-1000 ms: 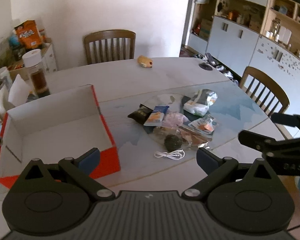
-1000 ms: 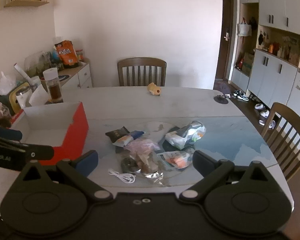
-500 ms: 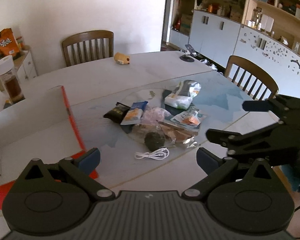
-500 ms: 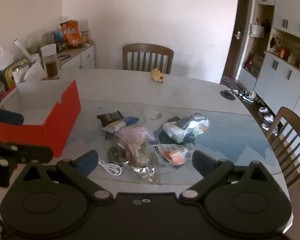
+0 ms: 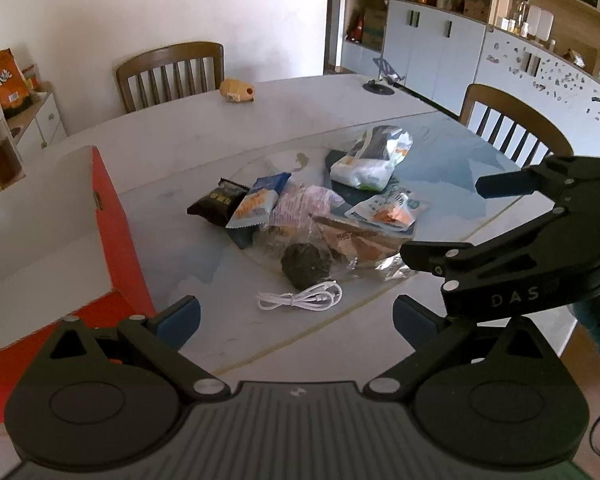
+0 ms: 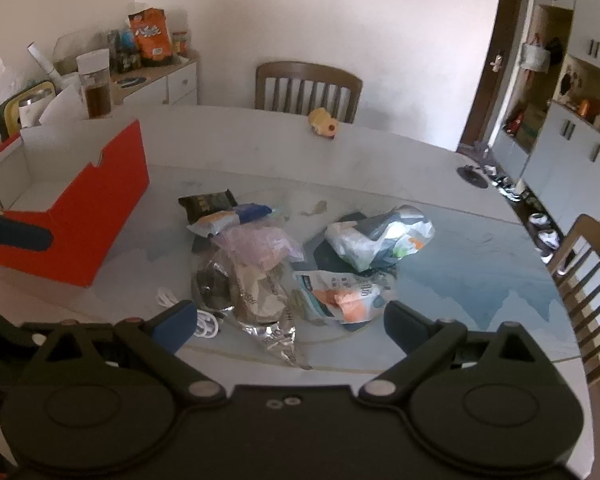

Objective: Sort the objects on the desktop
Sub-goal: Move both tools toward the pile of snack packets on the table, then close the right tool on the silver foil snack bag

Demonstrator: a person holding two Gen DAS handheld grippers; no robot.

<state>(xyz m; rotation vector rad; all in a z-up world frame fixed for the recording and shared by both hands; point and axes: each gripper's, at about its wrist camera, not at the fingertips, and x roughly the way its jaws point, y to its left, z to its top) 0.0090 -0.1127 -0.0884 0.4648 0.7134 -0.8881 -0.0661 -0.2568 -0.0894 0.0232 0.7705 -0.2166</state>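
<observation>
White cable [image 5: 300,297]: coiled on the surface [image 5: 188,128] at the near edge of the snack pile [image 5: 312,204], right of the red box [image 5: 112,216], long axis crosswise, directly ahead of the released, empty left claw [image 5: 296,314], nearer than the equally released right claw [image 6: 286,322].

Each camera looks forward and down along its own jaws from above the near edge of the desk [image 5: 148,148]. The left wrist view faces right toward the cabinets; the right wrist view faces left toward the orange box [image 6: 100,216]. Both share the snack pile [image 5: 312,208] mid-desk.
</observation>
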